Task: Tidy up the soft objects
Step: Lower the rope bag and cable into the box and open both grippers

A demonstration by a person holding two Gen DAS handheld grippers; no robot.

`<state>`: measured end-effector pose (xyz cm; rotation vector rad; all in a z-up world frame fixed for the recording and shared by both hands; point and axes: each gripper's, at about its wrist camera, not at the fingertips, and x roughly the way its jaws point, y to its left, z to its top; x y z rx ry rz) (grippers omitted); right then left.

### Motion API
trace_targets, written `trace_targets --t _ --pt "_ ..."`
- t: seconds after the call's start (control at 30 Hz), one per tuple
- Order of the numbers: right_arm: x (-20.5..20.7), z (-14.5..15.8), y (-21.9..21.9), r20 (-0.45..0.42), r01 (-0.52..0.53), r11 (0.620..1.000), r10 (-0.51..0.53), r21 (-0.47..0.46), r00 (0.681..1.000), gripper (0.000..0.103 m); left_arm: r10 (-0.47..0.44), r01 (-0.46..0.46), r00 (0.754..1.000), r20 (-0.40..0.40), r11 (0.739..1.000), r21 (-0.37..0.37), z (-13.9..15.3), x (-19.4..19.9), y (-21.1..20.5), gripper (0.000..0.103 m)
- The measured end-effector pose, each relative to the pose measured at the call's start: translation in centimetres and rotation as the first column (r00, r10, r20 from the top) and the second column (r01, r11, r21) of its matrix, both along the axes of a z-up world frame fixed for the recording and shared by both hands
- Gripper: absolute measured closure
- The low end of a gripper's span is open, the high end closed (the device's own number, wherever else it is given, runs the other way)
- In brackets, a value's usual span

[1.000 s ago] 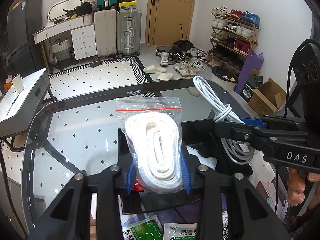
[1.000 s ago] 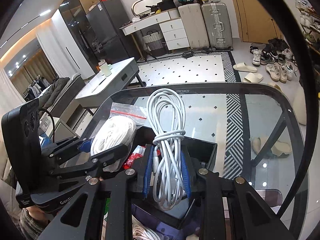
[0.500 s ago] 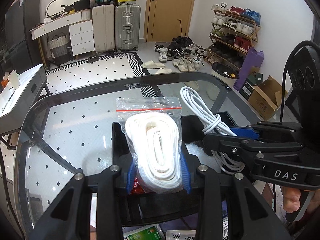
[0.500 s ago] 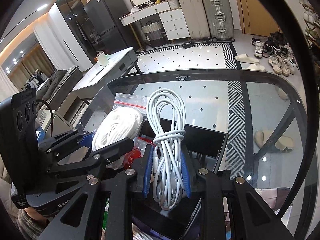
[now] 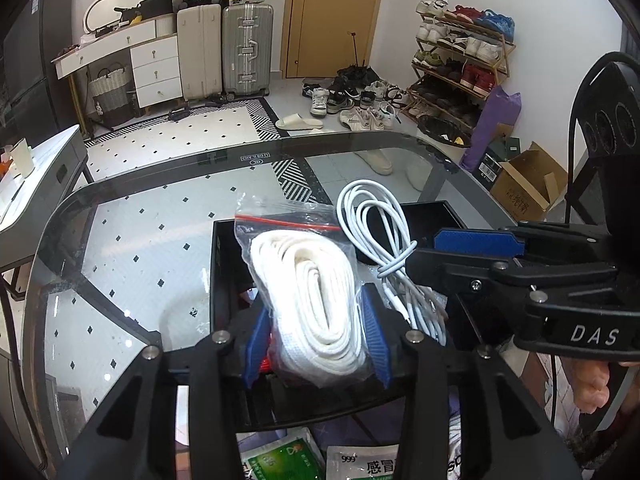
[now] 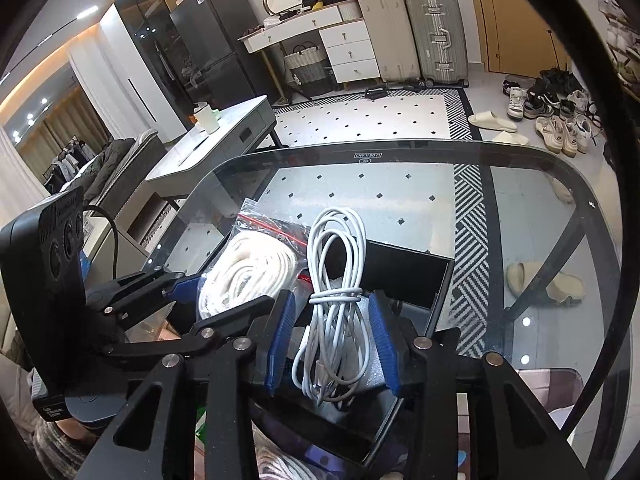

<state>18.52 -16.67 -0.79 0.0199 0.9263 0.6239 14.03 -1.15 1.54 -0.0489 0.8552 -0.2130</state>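
The lower end of the bagged white rope (image 5: 316, 300) drops behind the left gripper (image 5: 316, 344) frame, so its bottom edge is cut off, and whether it rests on the floor of the black box (image 5: 224, 264) cannot be told. The bag lies between the blue pads; the jaws are opening, and the pads sit right at the bag's sides, too close to judge whether they still press. Its long axis runs straight ahead from the jaws, the red zip strip at the far end, tilted a little to the left.

The white cable bundle (image 6: 336, 304) sits between the right gripper (image 6: 332, 344) pads with clear gaps on both sides; those jaws are opening too and have let go. The bundle's long axis also runs ahead of the jaws, loops at the far end, a wrapped waist near the pad tips, and its near tail sinks out of sight below the frame. In the left wrist view the right gripper's finger covers the cable's middle.

Both things lie inside the black box on the glass table (image 6: 540, 208), rope to the left of the cable, nearly touching. Packets (image 5: 360, 460) beneath the glass are half cut off by the picture's edge, their print barely legible.
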Motion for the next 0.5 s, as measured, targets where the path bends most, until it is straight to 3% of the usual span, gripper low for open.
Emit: trace_targets --t 0.3,0.37,0.5 --pt "-1.5 1.1 -1.7 0.018 0.004 1.0 -0.004 0.001 1.0 0.049 0.006 -0.006 1.0 0.024 1.0 0.017 1.3 -1.2 0.0 0.037" --pt "-1.9 1.3 -2.1 0.027 0.007 1.0 -0.007 0.006 1.0 0.035 -0.004 0.004 1.0 0.03 1.0 0.017 1.6 -1.6 -0.1 0.03" --pt "-2.7 1.9 -3.1 0.041 0.016 1.0 -0.017 0.017 0.999 0.021 -0.008 0.008 0.999 0.032 1.0 0.015 1.8 -2.4 -0.1 0.025"
